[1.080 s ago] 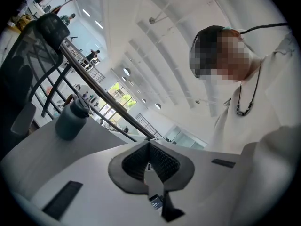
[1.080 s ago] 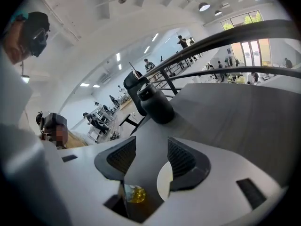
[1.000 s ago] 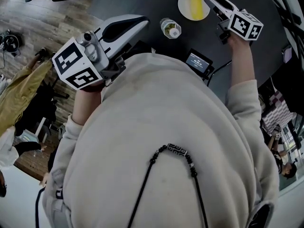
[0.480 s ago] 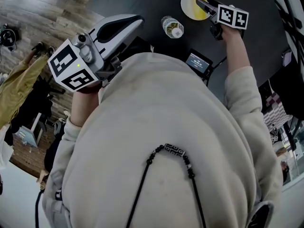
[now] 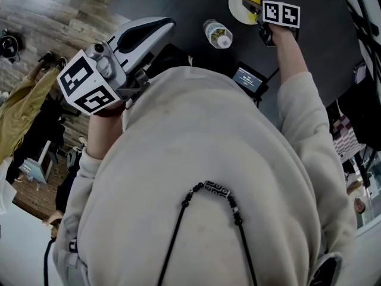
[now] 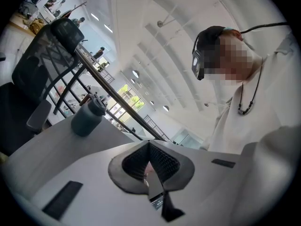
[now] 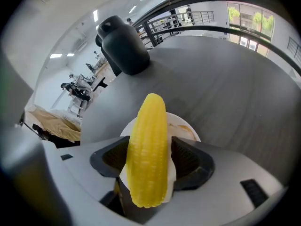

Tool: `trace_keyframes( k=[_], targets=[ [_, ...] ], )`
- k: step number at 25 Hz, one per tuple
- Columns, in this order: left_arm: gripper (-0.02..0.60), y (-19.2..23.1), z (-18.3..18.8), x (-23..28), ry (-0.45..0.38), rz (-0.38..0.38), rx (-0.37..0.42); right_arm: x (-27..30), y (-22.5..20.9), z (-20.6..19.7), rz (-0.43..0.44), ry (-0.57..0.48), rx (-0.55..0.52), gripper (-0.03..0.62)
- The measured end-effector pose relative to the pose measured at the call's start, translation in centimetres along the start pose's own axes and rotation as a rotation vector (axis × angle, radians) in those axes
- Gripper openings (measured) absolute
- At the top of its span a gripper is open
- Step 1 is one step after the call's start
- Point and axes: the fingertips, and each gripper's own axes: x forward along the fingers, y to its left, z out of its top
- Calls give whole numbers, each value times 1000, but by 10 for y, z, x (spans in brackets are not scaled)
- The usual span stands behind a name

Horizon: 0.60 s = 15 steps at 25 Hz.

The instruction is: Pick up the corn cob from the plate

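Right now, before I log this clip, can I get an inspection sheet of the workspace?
Surface: dark table.
Job's things: corn cob over the white plate; whether it is resting or lifted, cannot tell. The plate has a brownish smear.
Clutter: clear bottle, dark flask, small screen device.
Grippers: right hand-held gripper has its jaws apart, one on either side of the cob. Left hand-held gripper is shut and empty, held back by the person's shoulder.
Cables: thin dark lead at the screen device.
Surroundings: wood floor, office chair.
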Motion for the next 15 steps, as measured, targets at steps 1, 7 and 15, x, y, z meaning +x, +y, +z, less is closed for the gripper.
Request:
trace_keyframes(
  k=[1, 7, 15],
  targets=[
    [0, 1, 0, -1, 0, 2, -1, 1, -1, 0, -14, 10, -14, 282],
    [0, -2, -4, 1, 2, -2, 0, -2, -6, -3, -22, 25, 2, 255],
    [0, -3, -3, -1, 6, -7, 4, 0, -4, 2, -29, 14, 7, 252]
  ],
)
